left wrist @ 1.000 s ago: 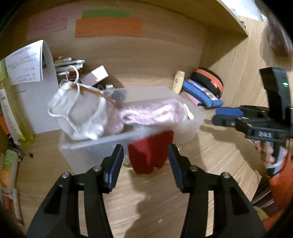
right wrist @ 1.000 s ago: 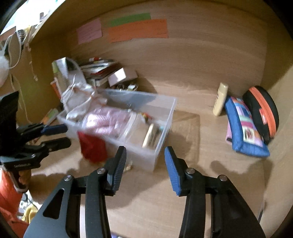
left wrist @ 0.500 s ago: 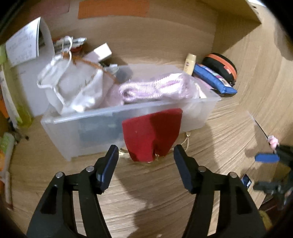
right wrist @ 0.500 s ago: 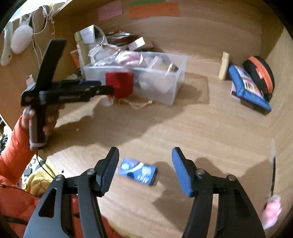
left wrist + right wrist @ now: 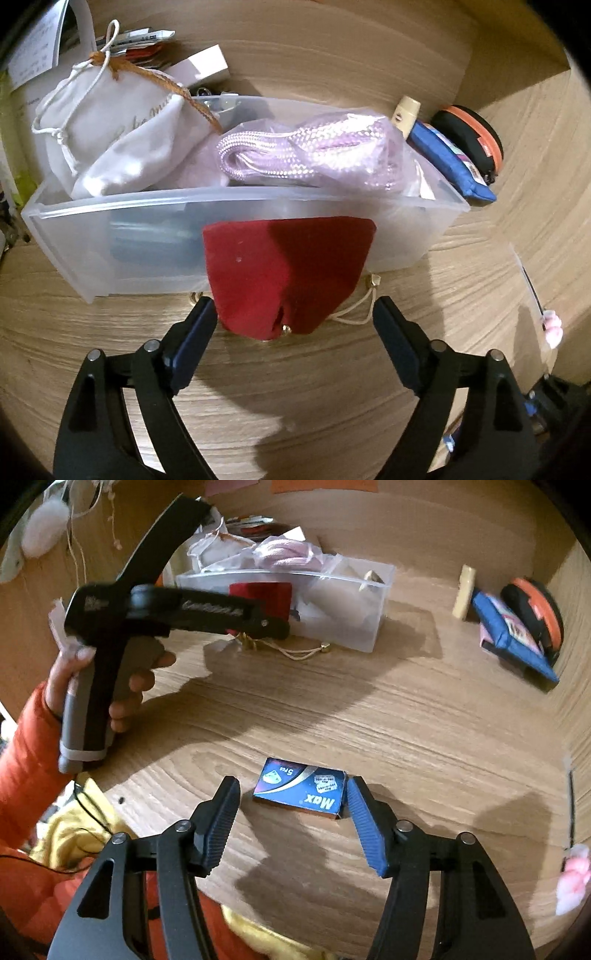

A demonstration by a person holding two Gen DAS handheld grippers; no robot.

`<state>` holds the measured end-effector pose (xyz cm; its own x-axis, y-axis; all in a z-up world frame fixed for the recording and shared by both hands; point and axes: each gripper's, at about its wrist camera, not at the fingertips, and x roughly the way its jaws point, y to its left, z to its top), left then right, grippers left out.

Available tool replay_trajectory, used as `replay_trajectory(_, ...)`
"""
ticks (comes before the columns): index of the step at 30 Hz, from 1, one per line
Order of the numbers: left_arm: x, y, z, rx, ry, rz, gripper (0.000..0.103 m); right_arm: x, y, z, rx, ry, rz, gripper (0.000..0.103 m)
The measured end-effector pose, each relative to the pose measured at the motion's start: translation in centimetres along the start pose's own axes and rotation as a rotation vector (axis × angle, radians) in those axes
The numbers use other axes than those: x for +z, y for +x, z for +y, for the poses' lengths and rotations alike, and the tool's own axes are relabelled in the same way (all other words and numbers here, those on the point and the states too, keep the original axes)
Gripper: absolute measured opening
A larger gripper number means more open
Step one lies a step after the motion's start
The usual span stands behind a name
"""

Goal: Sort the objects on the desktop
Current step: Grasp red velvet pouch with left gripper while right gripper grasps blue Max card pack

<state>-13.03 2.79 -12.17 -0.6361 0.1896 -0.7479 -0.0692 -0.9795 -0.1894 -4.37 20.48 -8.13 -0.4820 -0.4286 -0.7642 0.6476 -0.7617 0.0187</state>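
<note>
L tongs straddle red pouch.

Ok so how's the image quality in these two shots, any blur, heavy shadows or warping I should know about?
Left wrist view: strong fisheye bend in the desk grain, the red pouch sharp, a dark shadow under the left gripper. Right wrist view: the blue box reads clearly, the pink thing at the right edge is smeared, and broad soft shadows cross the desk.

I moved the left gripper in on the red pouch, and dropped the right gripper back, now straddling the blue box.
</note>
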Motion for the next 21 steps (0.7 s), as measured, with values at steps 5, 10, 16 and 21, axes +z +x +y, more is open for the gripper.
replay_trajectory(5, 0.3, 0.7, -0.6, 0.045, 0.020, 0.011, 0.093, 0.2, 0.2, 0.2, -0.028, -0.012, -0.004, 0.051)
replay_trajectory(10, 0.6, 0.9, 0.4, 0.025, -0.070, 0.006, 0.092, 0.5, 0.1, -0.7, 0.003, 0.022, -0.003, 0.046)
replay_trajectory(16, 0.2, 0.3, 1.0, -0.058, -0.054, 0.017, 0.053, 1.8, 0.1, -2.8, 0.020, 0.124, -0.002, 0.046)
replay_trajectory(21, -0.4, -0.5, 1.0, -0.076, -0.047, -0.010, 0.035, 3.7, -1.0, -4.8, 0.068, 0.186, -0.039, 0.046)
